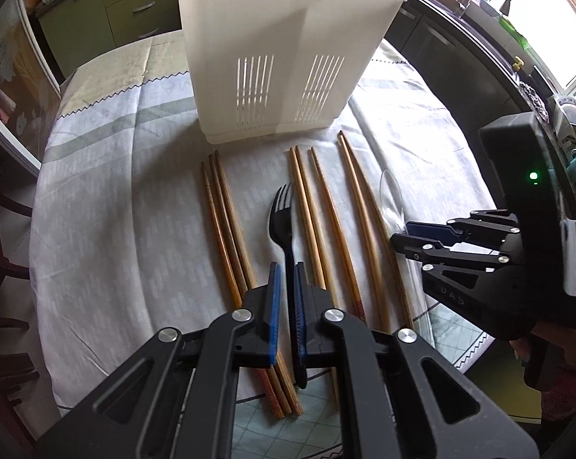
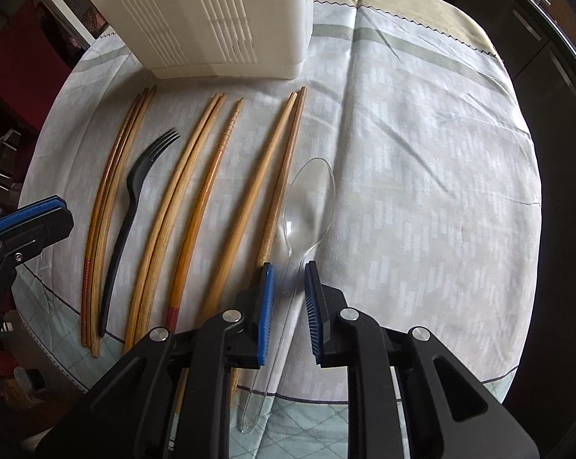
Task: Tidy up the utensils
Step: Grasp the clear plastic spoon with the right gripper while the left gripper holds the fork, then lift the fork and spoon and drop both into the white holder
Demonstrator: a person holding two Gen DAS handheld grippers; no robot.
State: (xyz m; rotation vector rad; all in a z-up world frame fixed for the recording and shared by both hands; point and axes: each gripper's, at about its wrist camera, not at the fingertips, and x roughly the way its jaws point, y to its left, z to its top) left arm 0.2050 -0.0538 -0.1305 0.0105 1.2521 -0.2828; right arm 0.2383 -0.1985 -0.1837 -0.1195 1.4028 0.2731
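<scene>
Two grippers, one utensil each, picking cutlery out from the chopsticks.

Left gripper [image 1: 286,287] is clamped on the black fork [image 1: 284,225] handle; right gripper [image 2: 291,287] has closed about the clear spoon [image 2: 307,206] neck, though contact is unclear. Beyond both fingertips stands the white caddy [image 1: 284,49], presumably their destination.

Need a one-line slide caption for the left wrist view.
Left gripper shut on black fork among chopsticks, white caddy behind, right gripper over clear spoon.

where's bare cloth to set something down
Free: the cloth right of the spoon, out to the table edge, and left of the left chopsticks. Crowded: the row from those chopsticks past the fork to the spoon, below the caddy.
</scene>
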